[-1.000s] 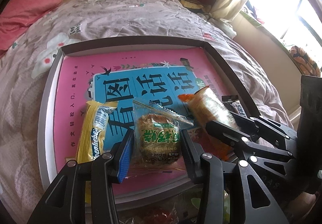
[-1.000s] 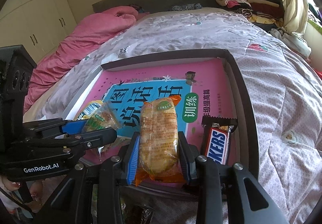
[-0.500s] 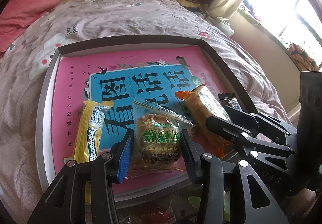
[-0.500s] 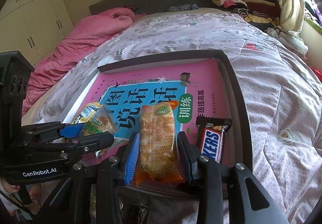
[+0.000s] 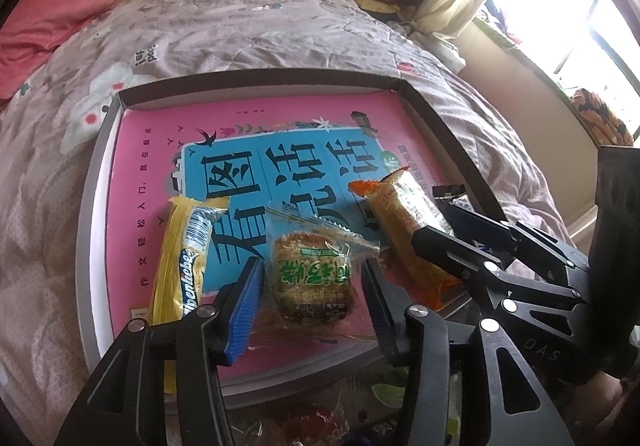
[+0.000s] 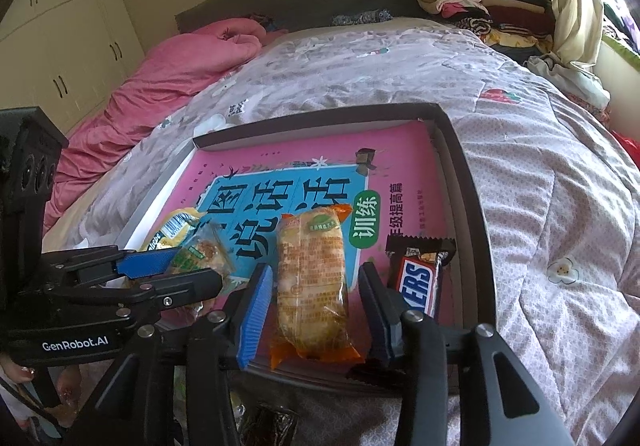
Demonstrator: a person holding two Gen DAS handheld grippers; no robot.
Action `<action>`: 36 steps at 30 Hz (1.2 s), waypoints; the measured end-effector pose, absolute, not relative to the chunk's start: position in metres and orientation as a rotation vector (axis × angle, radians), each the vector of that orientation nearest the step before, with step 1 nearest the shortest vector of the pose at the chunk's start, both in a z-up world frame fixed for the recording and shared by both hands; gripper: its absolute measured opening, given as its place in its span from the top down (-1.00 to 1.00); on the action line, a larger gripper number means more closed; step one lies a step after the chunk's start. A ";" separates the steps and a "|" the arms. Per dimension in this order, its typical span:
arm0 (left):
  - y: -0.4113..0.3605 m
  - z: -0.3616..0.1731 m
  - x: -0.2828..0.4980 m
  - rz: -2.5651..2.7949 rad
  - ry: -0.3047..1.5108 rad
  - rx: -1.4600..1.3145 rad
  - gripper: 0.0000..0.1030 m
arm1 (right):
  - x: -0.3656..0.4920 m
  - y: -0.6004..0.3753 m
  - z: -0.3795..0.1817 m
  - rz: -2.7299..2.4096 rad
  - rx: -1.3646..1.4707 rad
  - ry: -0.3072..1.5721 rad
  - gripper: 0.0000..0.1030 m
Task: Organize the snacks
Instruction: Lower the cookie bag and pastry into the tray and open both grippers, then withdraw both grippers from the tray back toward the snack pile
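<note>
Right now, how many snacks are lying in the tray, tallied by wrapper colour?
Yellow wrapper: 1
Clear wrapper with green print: 1
Orange-ended wrapper: 1
Brown Snickers bar: 1
Total: 4 snacks in the tray

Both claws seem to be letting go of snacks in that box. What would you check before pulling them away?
1. Left gripper clear of the green-label cake packet: ok, jaws opening, gaps on both sides.
2. Right gripper clear of the orange bread packet: ok, jaws opening.
3. Both packets lying inside the box: ok.
4. Snickers bar undisturbed: ok.
5. Wrapper snagged on a pad: cannot tell.
</note>
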State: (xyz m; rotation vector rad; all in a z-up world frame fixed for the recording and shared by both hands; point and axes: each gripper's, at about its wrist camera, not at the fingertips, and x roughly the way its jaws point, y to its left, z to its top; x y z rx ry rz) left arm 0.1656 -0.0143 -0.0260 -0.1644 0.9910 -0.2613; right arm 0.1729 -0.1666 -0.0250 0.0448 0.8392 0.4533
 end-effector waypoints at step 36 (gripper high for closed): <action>0.018 0.025 0.124 -0.192 0.882 -0.175 -0.50 | 0.148 -0.180 0.014 0.523 0.110 0.699 -0.26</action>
